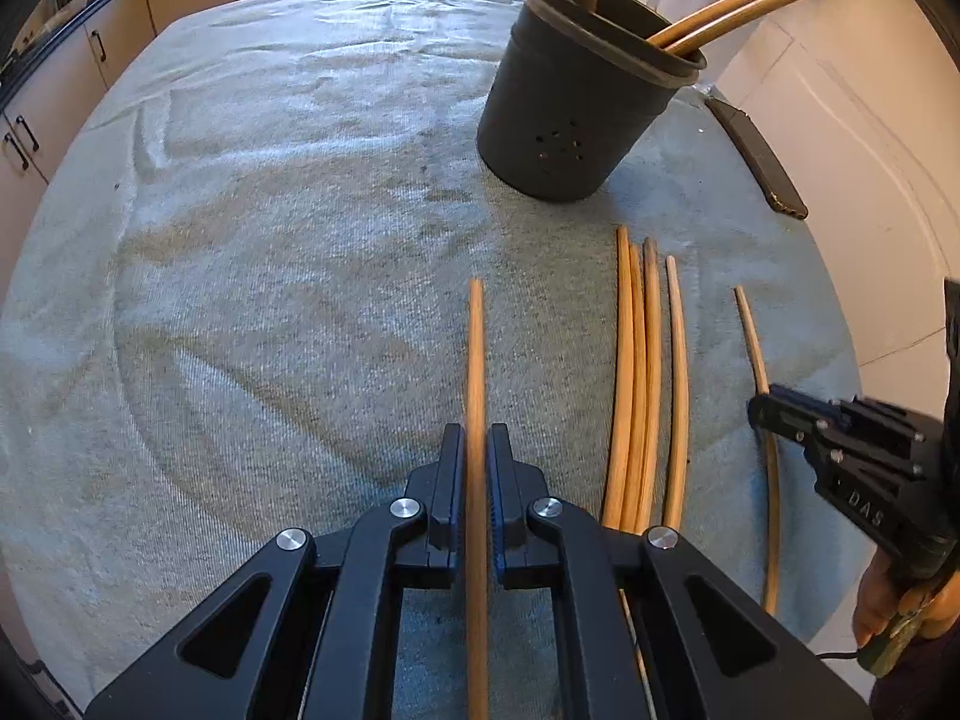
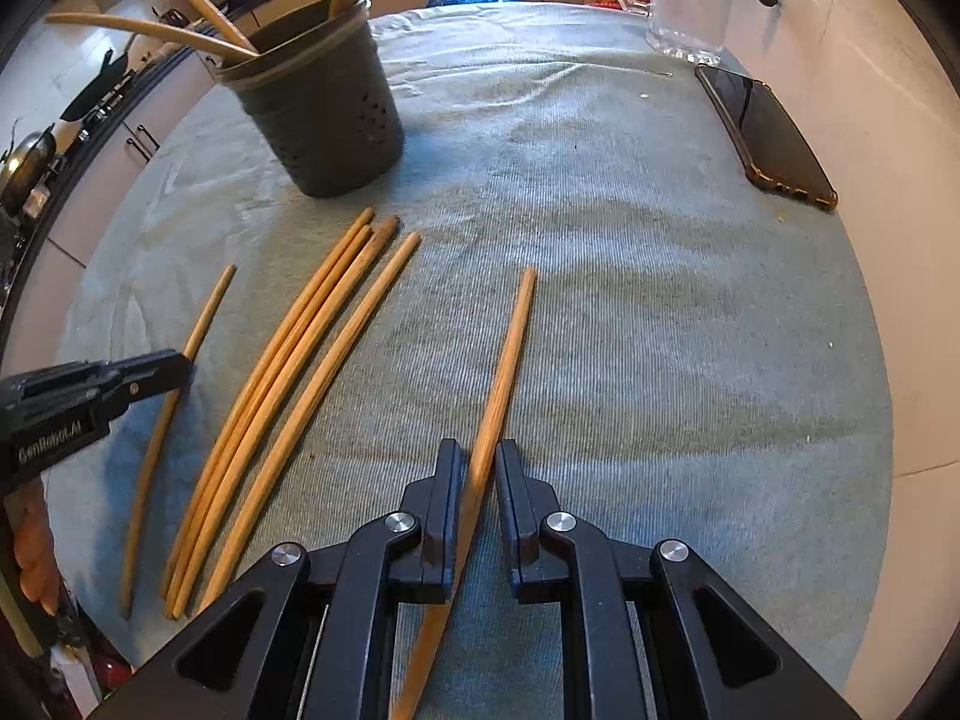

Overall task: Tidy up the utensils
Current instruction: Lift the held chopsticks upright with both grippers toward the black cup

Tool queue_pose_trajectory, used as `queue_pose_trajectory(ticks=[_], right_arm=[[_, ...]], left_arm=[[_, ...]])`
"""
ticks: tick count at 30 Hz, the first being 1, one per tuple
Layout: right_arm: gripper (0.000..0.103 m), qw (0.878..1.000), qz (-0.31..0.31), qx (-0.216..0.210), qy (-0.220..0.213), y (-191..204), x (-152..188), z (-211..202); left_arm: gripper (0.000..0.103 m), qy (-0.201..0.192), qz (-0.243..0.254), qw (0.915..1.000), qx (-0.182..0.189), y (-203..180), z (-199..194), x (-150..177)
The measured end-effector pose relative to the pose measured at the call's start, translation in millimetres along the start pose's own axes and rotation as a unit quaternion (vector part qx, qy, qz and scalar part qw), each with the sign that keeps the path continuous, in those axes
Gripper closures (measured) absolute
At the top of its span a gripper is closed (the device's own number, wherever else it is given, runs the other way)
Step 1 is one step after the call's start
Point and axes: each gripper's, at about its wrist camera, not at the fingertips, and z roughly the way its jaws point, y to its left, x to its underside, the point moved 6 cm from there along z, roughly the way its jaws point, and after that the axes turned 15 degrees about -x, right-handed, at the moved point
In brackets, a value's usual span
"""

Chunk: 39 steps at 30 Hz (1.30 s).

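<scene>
The left gripper has its jaws closed on one chopstick, while the right gripper has its jaws a little apart around another chopstick lying on the towel. To do this step well, I think each stick should be gripped firmly before lifting (four more chopsticks lie between them), then tipped upright over the dark holder.

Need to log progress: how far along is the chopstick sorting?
Done: several chopsticks stand in the dark holder. In hand: each gripper, left gripper and right gripper, has jaws around a chopstick. Left: four loose chopsticks lie on the towel.
</scene>
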Motion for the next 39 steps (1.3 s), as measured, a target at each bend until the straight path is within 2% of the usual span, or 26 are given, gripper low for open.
queue_pose_trajectory(ticks=[8, 12, 17, 24, 28, 32, 35, 39], right_arm=[[0.090, 0.999, 0.012, 0.034, 0.024, 2.0, -19.4, 9.5], [0.090, 0.999, 0.019, 0.037, 0.034, 1.9, -24.9, 10.4], [0.096, 0.999, 0.027, 0.026, 0.010, 0.6, -25.4, 6.4], [0.096, 0.997, 0.015, -0.012, -0.075, 11.1, -14.4, -36.0], [0.096, 0.992, -0.002, -0.021, -0.126, 24.3, -4.8, -69.8], [0.096, 0.985, -0.017, -0.025, -0.171, 38.1, 4.2, -98.2], [0.096, 0.979, -0.032, -0.022, -0.199, 50.6, 15.1, -120.6], [0.096, 0.975, -0.046, -0.019, -0.217, 55.5, 26.5, -134.7]], left_arm=[[0.095, 0.006, 0.012, 0.9999, -0.006, -8.5, 2.2, -10.5], [0.095, 0.001, 0.017, 0.9999, 0.001, -10.6, 3.5, -13.8], [0.097, -0.024, 0.008, 0.9996, 0.013, -5.7, -1.7, -14.1], [0.097, -0.132, -0.005, 0.9911, 0.019, 1.4, -70.9, -12.5], [0.097, -0.194, -0.008, 0.9808, 0.015, 5.4, -114.2, -3.7], [0.097, -0.253, 0.000, 0.9675, -0.007, 9.6, -148.3, 13.7], [0.097, -0.278, 0.004, 0.9606, -0.015, 10.0, -164.0, 24.1], [0.097, -0.294, 0.003, 0.9555, -0.019, 15.2, -176.0, 39.6]])
